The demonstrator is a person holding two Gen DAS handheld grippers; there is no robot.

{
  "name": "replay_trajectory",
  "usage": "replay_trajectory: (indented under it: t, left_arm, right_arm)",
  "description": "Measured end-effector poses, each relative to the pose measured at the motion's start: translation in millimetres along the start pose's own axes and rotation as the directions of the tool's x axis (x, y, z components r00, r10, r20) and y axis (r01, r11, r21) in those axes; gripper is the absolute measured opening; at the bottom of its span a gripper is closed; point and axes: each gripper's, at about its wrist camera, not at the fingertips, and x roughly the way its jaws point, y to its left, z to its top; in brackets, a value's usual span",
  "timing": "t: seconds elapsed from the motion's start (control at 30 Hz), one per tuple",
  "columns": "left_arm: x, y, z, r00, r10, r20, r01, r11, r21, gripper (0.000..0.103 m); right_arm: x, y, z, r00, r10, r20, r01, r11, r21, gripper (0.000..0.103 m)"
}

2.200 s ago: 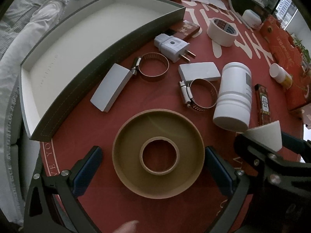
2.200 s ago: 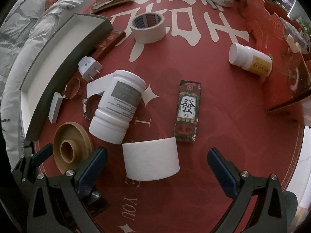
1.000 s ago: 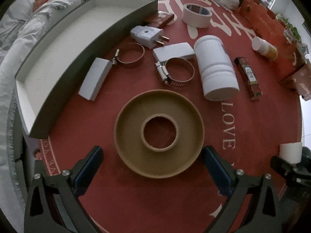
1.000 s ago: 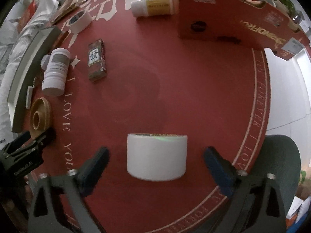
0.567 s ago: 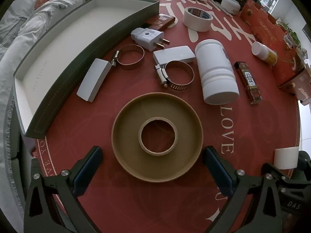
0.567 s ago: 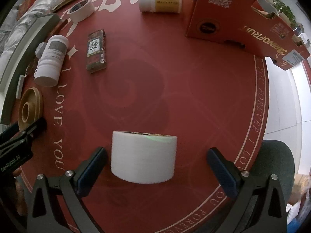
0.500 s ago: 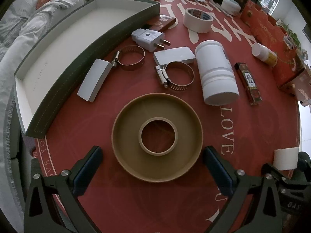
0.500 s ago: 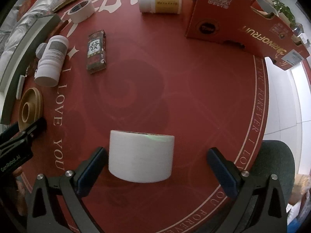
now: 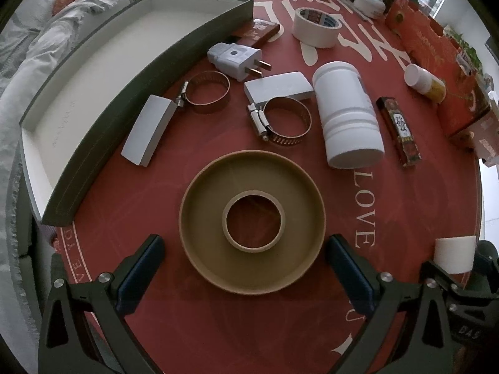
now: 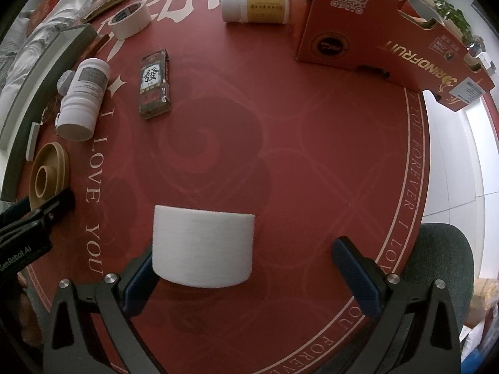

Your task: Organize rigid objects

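A tan ring-shaped dish [image 9: 252, 222] lies on the red table between the open jaws of my left gripper [image 9: 246, 268]. Beyond it lie two hose clamps [image 9: 282, 121], two white blocks [image 9: 146, 131], a white plug [image 9: 235, 57], a white jar [image 9: 347, 115] on its side and a tape roll [image 9: 316, 26]. A curved grey tray [image 9: 103, 71] with a white floor stands at the left. My right gripper [image 10: 249, 274] is open around a white cylinder [image 10: 202, 246], which rests against its left finger; it also shows in the left wrist view [image 9: 455, 254].
A red mahjong box [image 10: 154, 84] and a yellow-labelled pill bottle [image 10: 255, 7] lie further out. An orange carton [image 10: 374, 28] stands at the far right. The table edge and a green chair [image 10: 443, 258] are close on the right. White bedding [image 9: 40, 46] lies behind the tray.
My right gripper carried the white cylinder away from the jar toward the table's near right edge, and the cylinder now sits against the left finger. My left gripper has stayed around the tan dish.
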Motion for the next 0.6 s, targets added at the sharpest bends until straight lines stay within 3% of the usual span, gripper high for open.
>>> replay_trajectory:
  t: [0.3, 0.5, 0.6]
  left_arm:
    - [-10, 3, 16, 1.0, 0.01, 0.005, -0.01, 1.0, 0.001, 0.103]
    - [-4, 4, 25, 1.0, 0.009, -0.016, -0.009, 1.0, -0.007, 0.103]
    - [-3, 7, 29, 1.0, -0.006, -0.019, 0.005, 0.999, -0.031, 0.103]
  right_arm:
    - [-19, 6, 9, 0.998, 0.029, 0.047, -0.028, 0.999, -0.032, 0.103]
    - [-5, 9, 14, 0.998, 0.055, -0.02, -0.055, 0.998, -0.01, 0.103]
    - [-3, 12, 16, 0.999, 0.028, -0.019, -0.028, 1.0, -0.013, 0.103]
